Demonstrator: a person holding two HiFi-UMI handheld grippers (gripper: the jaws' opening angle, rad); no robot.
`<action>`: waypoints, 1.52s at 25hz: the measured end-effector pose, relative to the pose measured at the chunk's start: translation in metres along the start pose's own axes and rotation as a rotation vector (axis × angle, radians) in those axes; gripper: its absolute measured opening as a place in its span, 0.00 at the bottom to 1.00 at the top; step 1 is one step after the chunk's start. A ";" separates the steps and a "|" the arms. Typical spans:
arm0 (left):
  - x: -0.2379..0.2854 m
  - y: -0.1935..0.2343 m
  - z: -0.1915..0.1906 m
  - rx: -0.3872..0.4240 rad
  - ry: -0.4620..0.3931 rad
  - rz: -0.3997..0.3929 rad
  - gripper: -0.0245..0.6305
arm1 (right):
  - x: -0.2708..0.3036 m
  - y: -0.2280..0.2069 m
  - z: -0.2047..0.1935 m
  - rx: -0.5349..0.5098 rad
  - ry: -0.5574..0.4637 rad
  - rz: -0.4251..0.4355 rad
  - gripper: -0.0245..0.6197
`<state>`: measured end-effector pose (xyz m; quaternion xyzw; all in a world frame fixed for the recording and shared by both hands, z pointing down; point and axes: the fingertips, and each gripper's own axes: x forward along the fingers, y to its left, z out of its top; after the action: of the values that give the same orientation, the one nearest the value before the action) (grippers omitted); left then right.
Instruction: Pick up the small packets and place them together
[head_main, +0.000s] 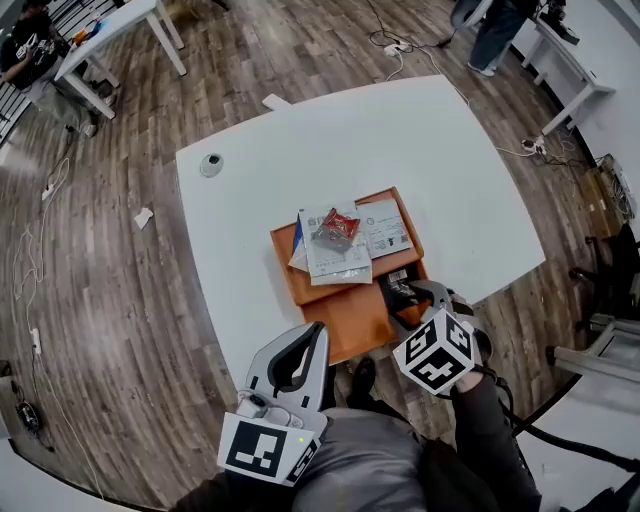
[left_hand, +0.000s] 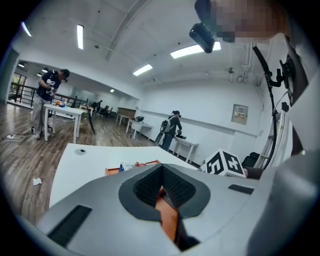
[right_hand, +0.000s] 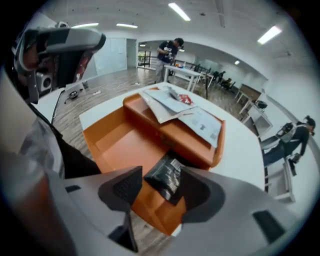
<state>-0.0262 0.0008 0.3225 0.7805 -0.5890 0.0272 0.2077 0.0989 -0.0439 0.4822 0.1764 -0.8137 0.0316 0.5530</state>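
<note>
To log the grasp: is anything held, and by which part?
Nothing is held. The black packet lies in the orange tray between the right gripper's open fingers; the left gripper is shut, empty.

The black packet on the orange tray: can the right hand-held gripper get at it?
Probably yes: the right hand-held gripper hangs directly over the black packet, jaws apart either side of it, and nothing covers it.

Pkt (head_main: 338, 228) on papers (head_main: 335, 265), atop tray (head_main: 352, 322) on table (head_main: 300, 150)
</note>
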 end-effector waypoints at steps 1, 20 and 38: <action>0.001 0.006 0.000 -0.006 0.003 0.006 0.04 | 0.008 0.003 -0.002 -0.019 0.042 0.024 0.40; 0.021 0.059 -0.009 -0.072 0.045 0.032 0.04 | 0.043 -0.010 -0.004 -0.099 0.212 0.018 0.14; -0.015 -0.028 0.005 0.029 -0.035 0.020 0.04 | -0.047 0.026 0.016 -0.081 -0.120 0.069 0.14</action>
<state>-0.0056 0.0185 0.3058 0.7779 -0.5998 0.0244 0.1857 0.0917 -0.0112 0.4374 0.1274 -0.8517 0.0071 0.5083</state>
